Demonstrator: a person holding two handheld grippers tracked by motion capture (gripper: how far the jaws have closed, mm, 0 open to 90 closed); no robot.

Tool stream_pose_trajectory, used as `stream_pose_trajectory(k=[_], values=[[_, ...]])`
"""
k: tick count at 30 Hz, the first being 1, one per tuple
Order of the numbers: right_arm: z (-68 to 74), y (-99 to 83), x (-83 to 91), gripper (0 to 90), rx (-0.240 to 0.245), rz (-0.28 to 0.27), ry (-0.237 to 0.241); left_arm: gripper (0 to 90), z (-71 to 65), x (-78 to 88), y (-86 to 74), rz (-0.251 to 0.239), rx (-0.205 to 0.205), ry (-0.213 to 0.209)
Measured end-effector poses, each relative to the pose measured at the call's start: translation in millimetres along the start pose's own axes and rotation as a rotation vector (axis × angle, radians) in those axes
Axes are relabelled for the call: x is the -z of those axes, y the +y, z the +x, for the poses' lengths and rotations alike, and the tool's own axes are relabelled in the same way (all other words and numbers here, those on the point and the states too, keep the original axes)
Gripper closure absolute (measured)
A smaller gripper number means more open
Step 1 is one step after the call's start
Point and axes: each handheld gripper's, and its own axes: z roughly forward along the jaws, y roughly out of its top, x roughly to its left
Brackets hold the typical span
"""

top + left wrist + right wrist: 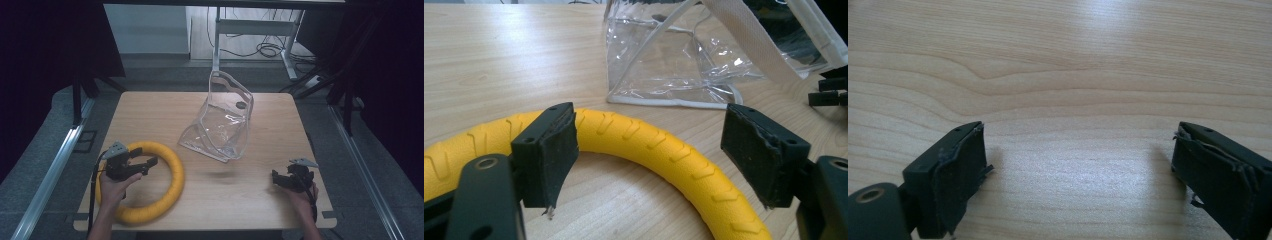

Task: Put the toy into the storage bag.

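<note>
A yellow foam ring [167, 185] lies flat at the table's front left. My left gripper [145, 165] hovers inside the ring's hole, jaws wide apart, pointing at the ring's far arc [649, 145]; nothing sits between its pads. A clear plastic bag [222, 125] with white trim stands near the table's middle, beyond the ring [704, 65]. My right gripper [281, 179] rests low at the front right, open, with bare wood between its jaws [1078, 170].
The wooden table [250, 195] has free surface between the two grippers. A metal desk frame and cables [265, 47] stand on the floor behind the table. Dark curtains flank both sides.
</note>
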Motion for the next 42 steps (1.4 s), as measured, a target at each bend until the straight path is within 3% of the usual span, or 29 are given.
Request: stream_pose_trajectory(k=[2, 10, 17, 27, 34, 42], values=[[-0.1, -0.1, 0.0, 8.1, 0.001, 0.0, 0.0, 25.7, 0.0, 0.5, 0.6, 0.005, -0.003, -0.001], [0.0, -0.3, 0.8, 12.2, 0.009, -0.01, 0.005, 27.5, -7.1, 2.9, 7.2, 0.109, -0.073, -0.076], [-0.2, -0.3, 0.8, 12.9, 0.012, -0.011, 0.007, 27.3, -5.0, 10.7, 12.0, 0.086, -0.065, -0.105], [0.0, -0.3, 0.9, 13.3, 0.008, -0.011, 0.007, 27.6, -4.0, 15.4, 10.9, 0.106, -0.069, -0.118], [0.1, -0.3, 1.0, 13.3, 0.007, -0.011, 0.008, 28.2, -13.6, 25.3, 11.4, 0.193, -0.139, -0.136], [0.2, -0.3, 1.0, 13.6, 0.005, -0.011, 0.006, 28.5, -17.3, 33.8, 0.2, 0.257, -0.16, -0.166]])
